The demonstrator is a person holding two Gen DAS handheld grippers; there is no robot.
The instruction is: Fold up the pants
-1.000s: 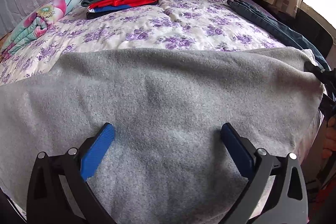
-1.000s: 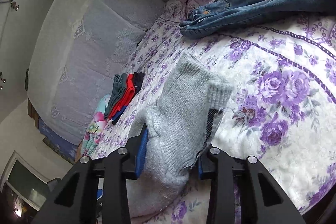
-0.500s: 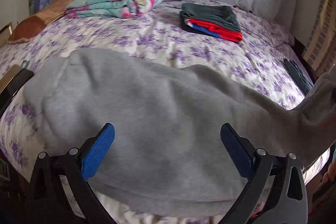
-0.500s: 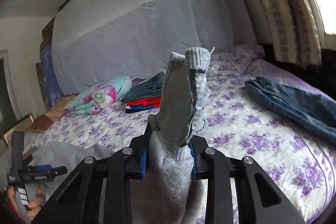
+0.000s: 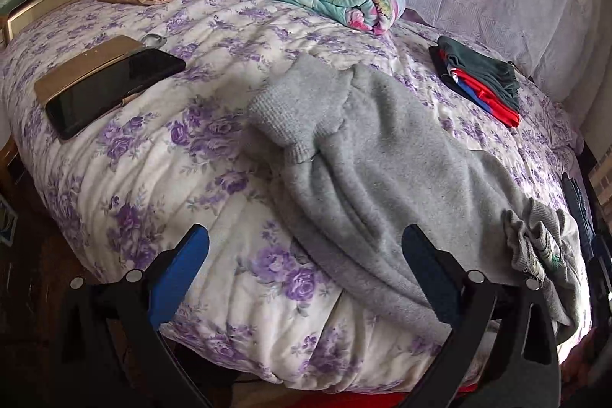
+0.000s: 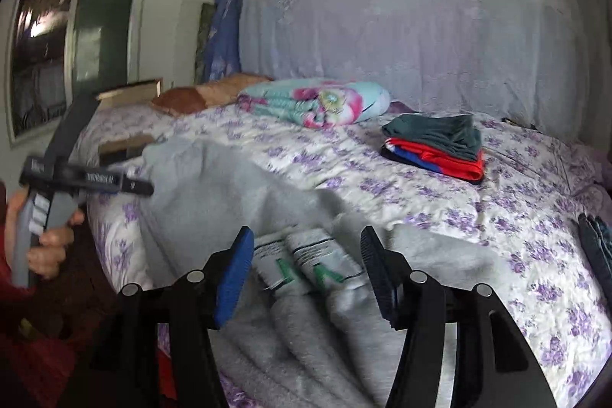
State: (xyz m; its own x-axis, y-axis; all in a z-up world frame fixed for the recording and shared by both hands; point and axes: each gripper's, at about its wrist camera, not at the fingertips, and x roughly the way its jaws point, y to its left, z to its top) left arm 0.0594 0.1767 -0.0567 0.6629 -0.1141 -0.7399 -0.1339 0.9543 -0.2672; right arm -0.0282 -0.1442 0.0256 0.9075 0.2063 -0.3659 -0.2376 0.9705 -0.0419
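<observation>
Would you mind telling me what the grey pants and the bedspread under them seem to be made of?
Grey pants: probably fleecy knit cotton blend, matte and fuzzy, with ribbed cuffs. Bedspread: likely quilted cotton or polyester, puffy stitched surface, smooth printed purple flowers.

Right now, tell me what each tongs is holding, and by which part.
Nothing is held. The left tongs are open above the bedspread beside the grey pants. The right tongs are open over the pants' waistband, not clamped on it.
</observation>
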